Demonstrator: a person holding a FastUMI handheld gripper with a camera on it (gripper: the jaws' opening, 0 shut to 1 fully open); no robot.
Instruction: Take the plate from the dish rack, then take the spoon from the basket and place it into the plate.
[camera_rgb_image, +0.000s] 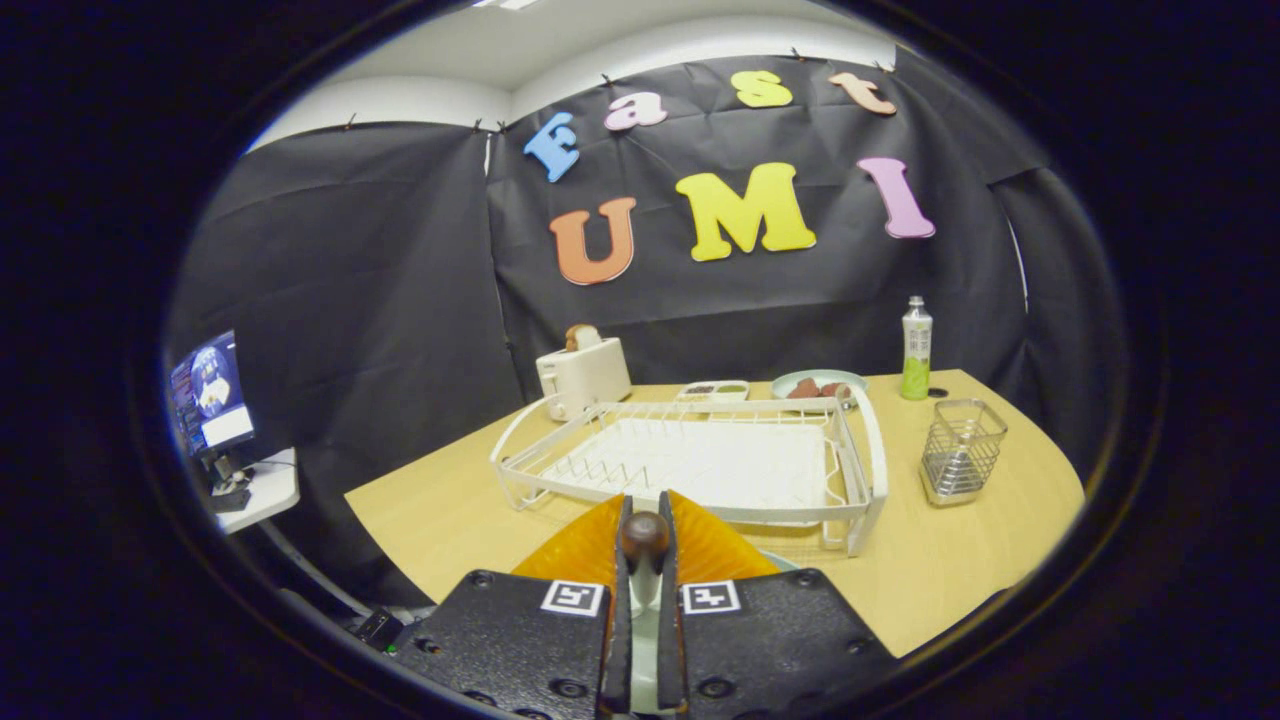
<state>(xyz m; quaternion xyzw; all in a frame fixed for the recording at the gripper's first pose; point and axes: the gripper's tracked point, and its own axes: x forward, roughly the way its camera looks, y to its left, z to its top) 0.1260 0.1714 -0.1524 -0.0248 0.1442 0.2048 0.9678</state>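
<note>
Setting: black-draped booth, a light wooden table (450, 510) angled away from the camera; a side shelf with a lit monitor (210, 395) stands off the table's far-left corner.
Gripper: the gripper (643, 560) has its two fingers drawn narrow, both pressing on the pale handle of a spoon (645, 540), whose dark rounded end stands up between the fingertips.
Hold: handle clamped upright in the slot, probably so the spoon cannot swing while carried.
Plate: an orange ribbed plate (575, 550) lies on the table right under and just ahead of the fingers, on the near side of the dish rack (700, 460); it is out of the rack, so that step looks done.
Dish rack: white wire frame, slots bare, sitting mid-table just beyond the plate.
Basket: small wire basket (962, 450) stands apart to the right of the rack; what remains inside cannot be made out.
Stage: judged to be the last leg, spoon held over the plate, release not yet made.
Background items: toaster (583, 375), a small tray (712, 391), a bowl of food (818, 385) and a bottle (916, 348) line the far edge, well clear of the work.
Risk: dropping from height could bounce the spoon off the ribbed surface.
</note>
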